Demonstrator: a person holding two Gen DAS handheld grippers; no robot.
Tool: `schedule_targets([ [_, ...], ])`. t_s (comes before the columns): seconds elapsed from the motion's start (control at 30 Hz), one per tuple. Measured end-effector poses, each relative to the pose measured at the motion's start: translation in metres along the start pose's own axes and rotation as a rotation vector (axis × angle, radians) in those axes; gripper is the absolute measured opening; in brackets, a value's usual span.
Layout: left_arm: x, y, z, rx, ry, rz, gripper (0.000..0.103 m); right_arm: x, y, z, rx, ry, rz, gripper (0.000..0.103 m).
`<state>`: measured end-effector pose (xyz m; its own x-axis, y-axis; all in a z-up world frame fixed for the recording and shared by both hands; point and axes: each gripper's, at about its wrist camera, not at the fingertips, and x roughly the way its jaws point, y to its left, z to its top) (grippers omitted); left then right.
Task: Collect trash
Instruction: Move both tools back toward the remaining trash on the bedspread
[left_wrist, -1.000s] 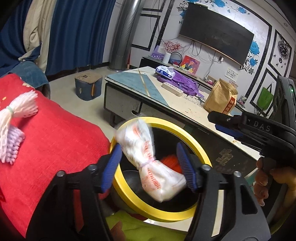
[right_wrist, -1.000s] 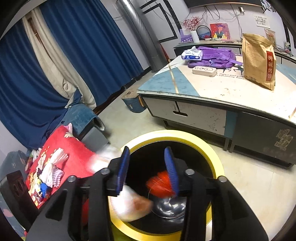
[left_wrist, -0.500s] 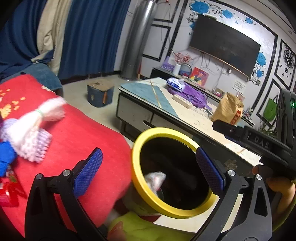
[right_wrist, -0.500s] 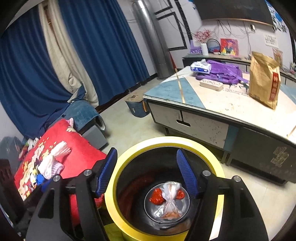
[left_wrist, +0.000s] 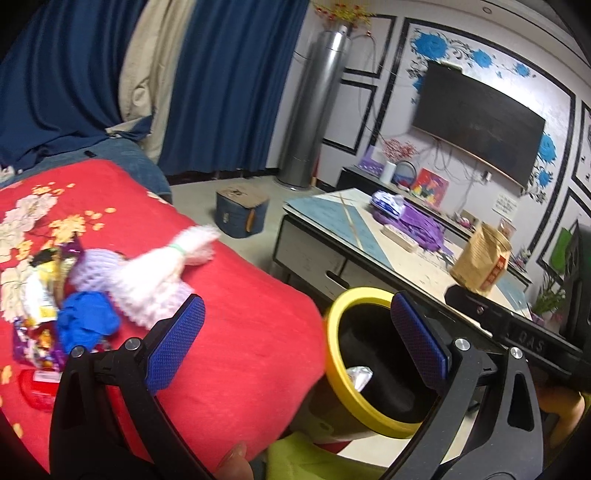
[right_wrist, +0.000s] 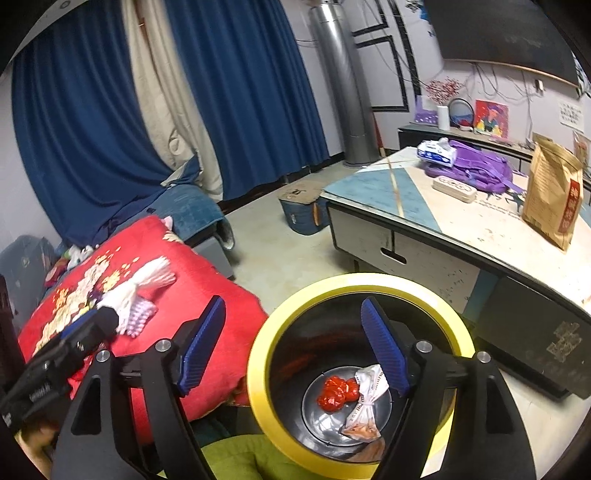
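Left gripper (left_wrist: 297, 341): jaws wide, empty. Right gripper (right_wrist: 295, 349): jaws opening, empty, over yellow-rimmed bin (right_wrist: 258, 373). In bin: knotted white bag (right_wrist: 365, 402), red wad (right_wrist: 338, 393). More trash (left_wrist: 110, 280) on red cushion (left_wrist: 236, 332).

Left wrist view looks forward, tilted down, over red blanket (left_wrist: 229, 332), bin (left_wrist: 334, 354) close at right. Right wrist view looks steeply into bin (right_wrist: 258, 369) from close above. Shared: bin, blanket, bench (right_wrist: 461, 229), blue curtains (left_wrist: 229, 85)
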<state>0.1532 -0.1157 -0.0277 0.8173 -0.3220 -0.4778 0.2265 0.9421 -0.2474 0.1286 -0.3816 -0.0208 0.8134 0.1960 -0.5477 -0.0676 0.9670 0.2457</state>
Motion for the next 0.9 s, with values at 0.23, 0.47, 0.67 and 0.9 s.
schedule_targets([
  [0.23, -0.016, 0.022, 0.004, -0.033, -0.040, 0.054, 0.092, -0.007, 0.025, -0.001, -0.072, -0.028, 0.040, 0.076],
  [0.47, -0.031, 0.041, 0.008, -0.043, -0.089, 0.111, 0.092, -0.017, 0.043, -0.003, -0.126, -0.072, 0.083, 0.079],
  [0.67, -0.040, 0.058, 0.010, -0.064, -0.111, 0.157, 0.092, -0.022, 0.064, -0.007, -0.186, -0.089, 0.129, 0.080],
  [0.9, -0.053, 0.076, 0.014, -0.090, -0.139, 0.195, 0.092, -0.024, 0.087, -0.010, -0.242, -0.083, 0.167, 0.081],
])
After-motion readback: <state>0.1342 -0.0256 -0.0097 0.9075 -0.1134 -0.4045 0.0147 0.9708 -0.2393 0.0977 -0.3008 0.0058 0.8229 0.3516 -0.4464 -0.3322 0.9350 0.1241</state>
